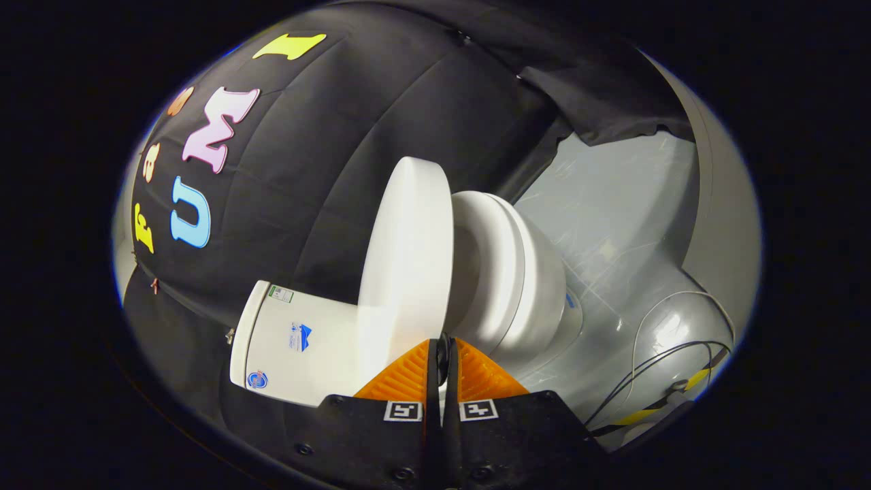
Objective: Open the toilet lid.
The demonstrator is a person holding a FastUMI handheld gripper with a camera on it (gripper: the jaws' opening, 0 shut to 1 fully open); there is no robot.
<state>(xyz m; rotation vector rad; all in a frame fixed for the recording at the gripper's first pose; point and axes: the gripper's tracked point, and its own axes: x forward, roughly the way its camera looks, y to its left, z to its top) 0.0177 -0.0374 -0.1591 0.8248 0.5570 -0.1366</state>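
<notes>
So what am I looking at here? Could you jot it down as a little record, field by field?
place: booth with black cloth wall and grey floor
main thing: white ceramic toilet with white tank
lid: white plastic toilet lid, raised partway off the white seat
gripper: fingers closed together, tips at the lid's edge
grip on lid: cannot tell
also: cables on floor

Stickers on the tank (292,340) are too small to read.
</notes>
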